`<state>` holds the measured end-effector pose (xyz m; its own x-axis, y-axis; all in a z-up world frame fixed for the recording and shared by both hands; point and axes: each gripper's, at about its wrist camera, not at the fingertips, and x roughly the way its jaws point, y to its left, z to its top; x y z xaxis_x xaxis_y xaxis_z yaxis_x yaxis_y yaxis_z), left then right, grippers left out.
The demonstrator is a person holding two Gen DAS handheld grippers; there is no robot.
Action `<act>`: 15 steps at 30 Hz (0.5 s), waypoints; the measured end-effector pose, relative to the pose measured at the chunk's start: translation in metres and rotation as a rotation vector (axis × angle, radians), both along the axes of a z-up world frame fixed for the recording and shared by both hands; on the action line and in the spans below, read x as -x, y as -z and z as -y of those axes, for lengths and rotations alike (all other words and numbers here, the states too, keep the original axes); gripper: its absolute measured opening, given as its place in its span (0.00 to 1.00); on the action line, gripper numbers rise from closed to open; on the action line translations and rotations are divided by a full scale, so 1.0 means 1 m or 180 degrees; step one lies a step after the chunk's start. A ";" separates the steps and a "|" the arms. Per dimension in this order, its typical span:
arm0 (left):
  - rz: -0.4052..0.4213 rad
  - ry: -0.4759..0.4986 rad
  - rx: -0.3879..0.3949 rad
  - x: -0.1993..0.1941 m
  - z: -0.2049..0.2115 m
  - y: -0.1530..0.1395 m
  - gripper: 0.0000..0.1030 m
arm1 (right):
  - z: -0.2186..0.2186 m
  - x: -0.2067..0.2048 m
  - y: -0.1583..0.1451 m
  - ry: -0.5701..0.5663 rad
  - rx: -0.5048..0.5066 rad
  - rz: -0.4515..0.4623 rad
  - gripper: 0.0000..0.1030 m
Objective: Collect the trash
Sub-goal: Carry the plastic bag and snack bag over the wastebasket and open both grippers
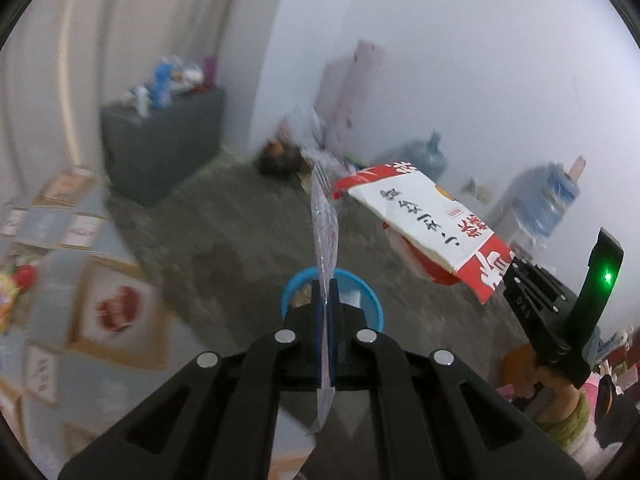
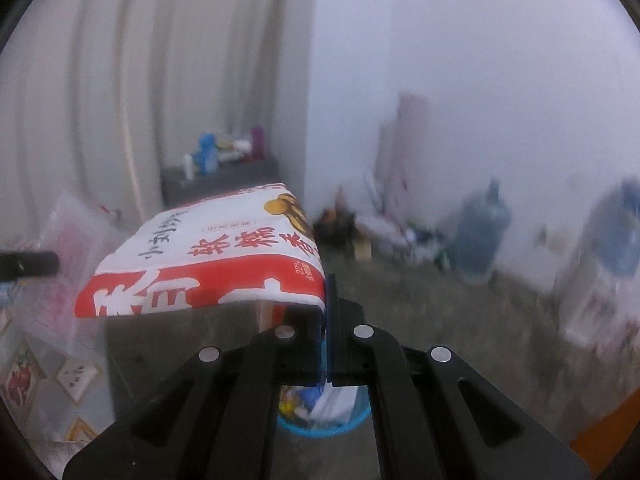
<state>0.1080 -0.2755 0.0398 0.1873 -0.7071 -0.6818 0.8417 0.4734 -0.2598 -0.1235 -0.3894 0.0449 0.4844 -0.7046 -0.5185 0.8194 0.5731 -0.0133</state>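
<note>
Two pieces picked up, neither binned yet, by my read. Blue bin (image 1: 370,300) sits on the floor just ahead, already holding scraps. My right gripper (image 2: 327,312) pinches the red-and-white packet (image 2: 208,256) by its corner; my left gripper (image 1: 327,312) pinches a clear plastic wrapper (image 1: 326,240). Both tilt downward toward the bin.

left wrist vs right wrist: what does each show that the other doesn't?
Left wrist only: the right gripper from outside with its green light, a hand under it, and the clear wrapper edge-on in the left gripper.

Right wrist only: the red-and-white bag's printed face close up, and the trash inside the bin.

Both: the red-and-white bag, the clear wrapper, the blue bin below, the grey cabinet, water jugs.
</note>
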 end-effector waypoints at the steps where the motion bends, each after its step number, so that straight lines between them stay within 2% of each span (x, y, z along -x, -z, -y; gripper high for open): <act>1: -0.0027 0.0070 -0.0084 -0.001 0.017 0.009 0.02 | 0.006 0.005 0.010 0.0043 -0.0130 0.0033 0.00; 4: -0.0095 0.0227 -0.0319 -0.002 0.064 0.039 0.02 | 0.044 0.009 0.046 0.0222 -0.0676 0.0174 0.00; 7: -0.0216 0.0323 -0.0586 -0.008 0.109 0.075 0.02 | 0.073 0.003 0.069 0.0395 -0.1094 0.0293 0.00; 10: -0.0279 0.0391 -0.0777 -0.012 0.145 0.106 0.02 | 0.102 0.011 0.091 0.0540 -0.1581 0.0552 0.00; 12: -0.0309 0.0430 -0.0879 -0.016 0.170 0.127 0.02 | 0.125 0.011 0.118 0.0642 -0.1982 0.0787 0.01; 13: -0.0321 0.0446 -0.0929 -0.018 0.181 0.136 0.02 | 0.135 0.010 0.137 0.0638 -0.2242 0.0886 0.05; 14: -0.0330 0.0461 -0.0969 -0.019 0.191 0.142 0.06 | 0.142 0.013 0.155 0.0655 -0.2490 0.0959 0.06; 15: -0.0339 0.0475 -0.1032 -0.019 0.202 0.152 0.19 | 0.148 0.015 0.168 0.0702 -0.2657 0.0981 0.11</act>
<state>0.1272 -0.4780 -0.1119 0.0144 -0.4654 -0.8850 0.8840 0.4195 -0.2062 -0.1383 -0.5378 -0.1232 0.5847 -0.2522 -0.7711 0.8100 0.1284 0.5722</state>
